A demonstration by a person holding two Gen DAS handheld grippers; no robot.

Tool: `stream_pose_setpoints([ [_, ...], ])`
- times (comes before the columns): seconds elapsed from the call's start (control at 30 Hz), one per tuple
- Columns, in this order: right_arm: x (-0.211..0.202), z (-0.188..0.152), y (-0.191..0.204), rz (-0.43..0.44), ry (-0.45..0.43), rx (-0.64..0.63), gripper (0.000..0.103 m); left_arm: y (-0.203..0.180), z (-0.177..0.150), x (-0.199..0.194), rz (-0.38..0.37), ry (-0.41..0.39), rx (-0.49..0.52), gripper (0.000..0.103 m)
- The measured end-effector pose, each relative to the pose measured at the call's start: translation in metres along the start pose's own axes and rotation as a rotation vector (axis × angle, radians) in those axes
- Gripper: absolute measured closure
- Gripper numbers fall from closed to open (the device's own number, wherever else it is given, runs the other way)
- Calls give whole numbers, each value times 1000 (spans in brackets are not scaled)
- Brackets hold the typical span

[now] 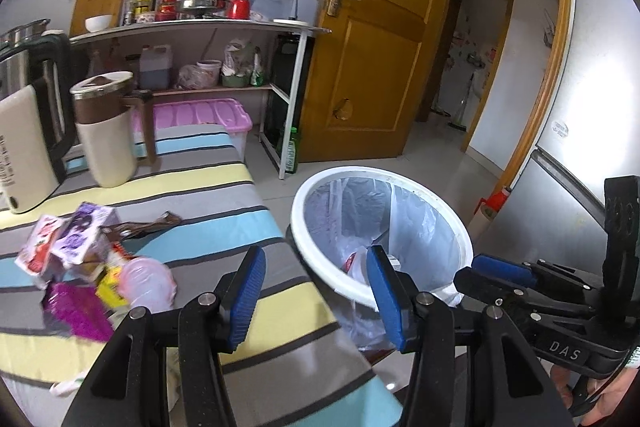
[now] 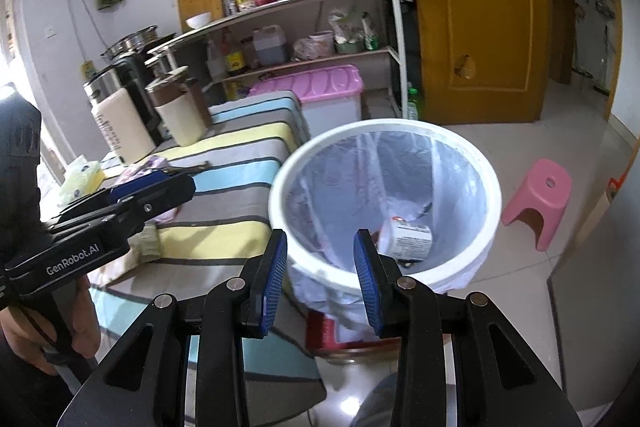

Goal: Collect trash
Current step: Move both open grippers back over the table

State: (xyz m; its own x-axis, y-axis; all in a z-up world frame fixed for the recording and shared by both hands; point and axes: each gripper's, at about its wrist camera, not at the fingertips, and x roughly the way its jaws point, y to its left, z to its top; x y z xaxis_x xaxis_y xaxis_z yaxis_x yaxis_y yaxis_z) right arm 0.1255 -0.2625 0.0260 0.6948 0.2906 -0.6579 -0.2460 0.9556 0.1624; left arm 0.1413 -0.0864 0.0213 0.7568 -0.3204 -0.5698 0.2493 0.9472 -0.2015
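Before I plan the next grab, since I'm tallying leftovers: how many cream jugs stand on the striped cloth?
2: the large kettle at the far left edge, and the smaller brown-lidded jug just right of it. Others may be hidden.

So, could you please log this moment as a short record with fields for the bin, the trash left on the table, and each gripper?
bin: white-rimmed trash bin with a clear liner, on the floor beside the table
bin contents: a labelled cup and crumpled plastic
table: striped cloth
trash left: purple carton, red-and-white carton, pink plastic wrapper, magenta packet, brown wrapper
left gripper: jaws open, nothing between them
right gripper: jaws open, nothing between them
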Motion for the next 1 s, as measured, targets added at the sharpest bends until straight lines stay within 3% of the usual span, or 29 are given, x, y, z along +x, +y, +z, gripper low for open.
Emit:
stream_pose_setpoints([
  [0.5,-23,-20,54,101,-26,-95,67,28,-31,-69,92,-52,-33,50],
  [1.0,-22,-30,92,178,-16,-163,65,71,-53,-111,187,-73,-85,50],
])
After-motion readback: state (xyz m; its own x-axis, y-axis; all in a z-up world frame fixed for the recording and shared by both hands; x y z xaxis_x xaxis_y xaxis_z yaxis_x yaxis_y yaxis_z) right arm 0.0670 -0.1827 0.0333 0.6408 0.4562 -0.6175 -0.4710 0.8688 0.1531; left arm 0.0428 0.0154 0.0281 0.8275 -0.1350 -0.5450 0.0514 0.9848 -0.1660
